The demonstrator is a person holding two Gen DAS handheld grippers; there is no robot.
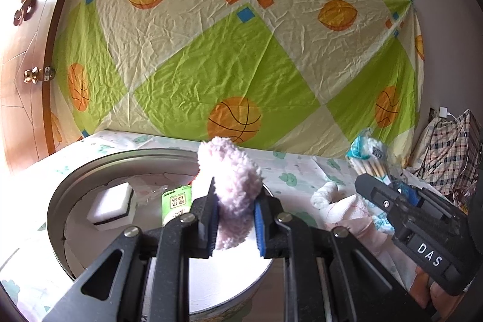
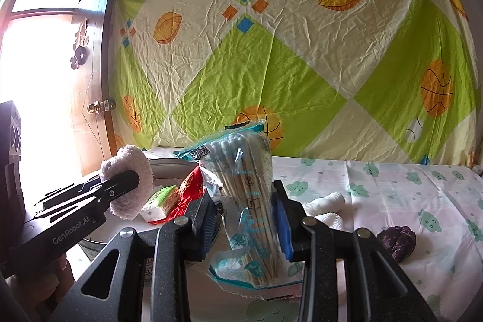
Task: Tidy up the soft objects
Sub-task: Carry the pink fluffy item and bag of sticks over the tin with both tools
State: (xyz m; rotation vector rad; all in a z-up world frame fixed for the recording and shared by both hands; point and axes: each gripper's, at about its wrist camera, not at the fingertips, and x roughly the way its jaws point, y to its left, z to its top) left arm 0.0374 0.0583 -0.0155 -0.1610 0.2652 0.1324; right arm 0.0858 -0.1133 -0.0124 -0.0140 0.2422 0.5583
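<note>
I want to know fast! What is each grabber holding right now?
Left gripper: closed on the fluffy pink pad.
Right gripper: closed on the bag of cotton swabs.

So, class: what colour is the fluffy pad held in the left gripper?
Pale pink fluffy pad, clearest in the left wrist view.

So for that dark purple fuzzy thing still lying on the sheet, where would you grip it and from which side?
Across its rounded middle, from above, I'd judge. The purple piece lies low and lumpy on the cloud-print sheet with bare cloth around it, so fingers can straddle it. Both grippers are full: left on the pink fluffy pad, right on the swab pack.
</note>
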